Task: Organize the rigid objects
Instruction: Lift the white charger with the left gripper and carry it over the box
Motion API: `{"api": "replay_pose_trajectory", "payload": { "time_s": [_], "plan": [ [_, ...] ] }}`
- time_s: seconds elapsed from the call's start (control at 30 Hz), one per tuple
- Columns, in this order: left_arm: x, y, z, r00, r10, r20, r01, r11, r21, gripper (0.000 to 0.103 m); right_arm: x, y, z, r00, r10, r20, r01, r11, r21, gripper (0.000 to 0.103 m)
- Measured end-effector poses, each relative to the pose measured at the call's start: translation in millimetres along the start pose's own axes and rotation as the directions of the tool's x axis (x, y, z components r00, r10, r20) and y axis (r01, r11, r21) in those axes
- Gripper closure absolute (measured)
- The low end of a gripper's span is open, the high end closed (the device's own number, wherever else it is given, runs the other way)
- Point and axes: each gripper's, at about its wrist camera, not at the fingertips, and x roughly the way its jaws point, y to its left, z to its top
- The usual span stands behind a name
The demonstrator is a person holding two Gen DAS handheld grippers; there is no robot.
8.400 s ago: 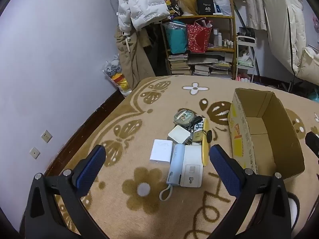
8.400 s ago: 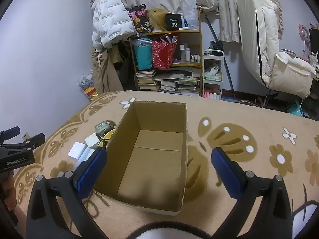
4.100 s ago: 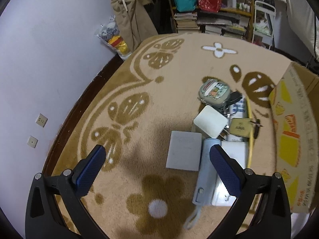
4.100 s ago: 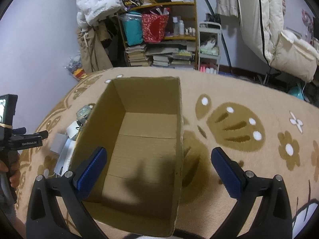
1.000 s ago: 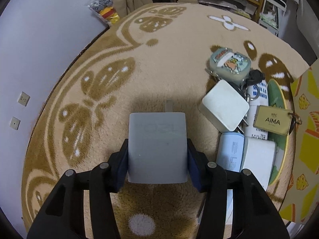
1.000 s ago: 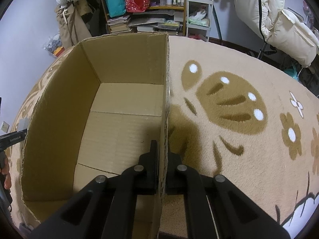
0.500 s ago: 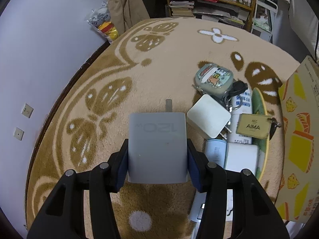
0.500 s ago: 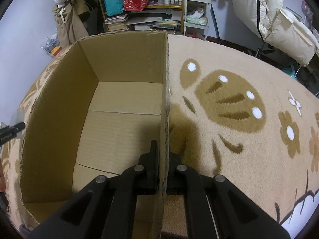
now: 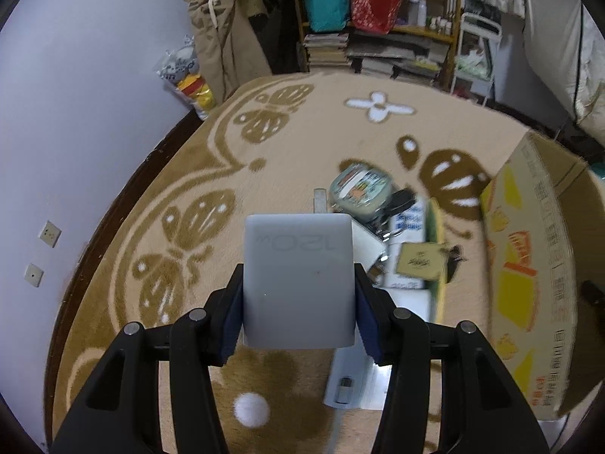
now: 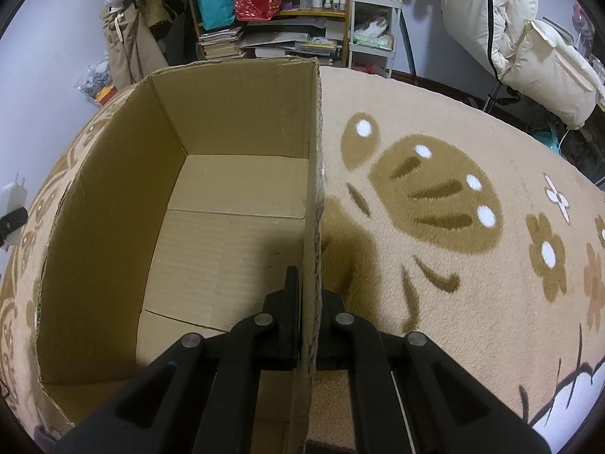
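Note:
My left gripper [image 9: 298,299] is shut on a grey-white power adapter [image 9: 298,276], lifted above the carpet with its prong pointing away from me. Below and to its right lies a pile of small objects: a round green case [image 9: 359,191], a tan key tag [image 9: 421,261], a white box with blue print [image 9: 406,242] and a pale blue power bank [image 9: 349,382]. The cardboard box [image 9: 529,283] stands at the right. My right gripper [image 10: 308,295] is shut on the cardboard box's right wall [image 10: 314,196]; the adapter [image 10: 13,193] shows at that view's far left.
A patterned beige carpet [image 9: 264,151] covers the floor. A wall with sockets [image 9: 41,249] runs along the left. A cluttered shelf [image 9: 378,19] with books and bags stands at the back, a white coat [image 10: 503,19] hangs at the right.
My left gripper has risen with the adapter and tilted up, so the pile and the cardboard box show lower and more of the shelf appears. The right gripper has kept still on the box wall.

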Motion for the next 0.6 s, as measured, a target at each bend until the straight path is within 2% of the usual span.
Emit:
{"api": "replay_pose_trajectory", "payload": {
  "time_s": [0.13,0.3,0.6],
  "plan": [
    [-15.3,-14.2,5.0,1.0,0.0,0.029,-0.001,1.0,0.03,0.052,-0.3,0.3,-0.3,1.0,0.002,0.0,-0.002,1.0,0.001,0.097],
    [-38.6,-41.1,14.7,0.996,-0.052,0.068,0.048,0.997,0.059,0.052,-0.7,1.3,-0.6,1.0,0.007,0.001,-0.007,1.0,0.006,0.097],
    [-62.6,-94.1,30.5,0.989,-0.09,0.113,0.079,0.992,0.103,0.052,-0.5,2.6,-0.5,1.0,-0.001,-0.003,0.001,1.0,0.01,0.097]
  ]
}}
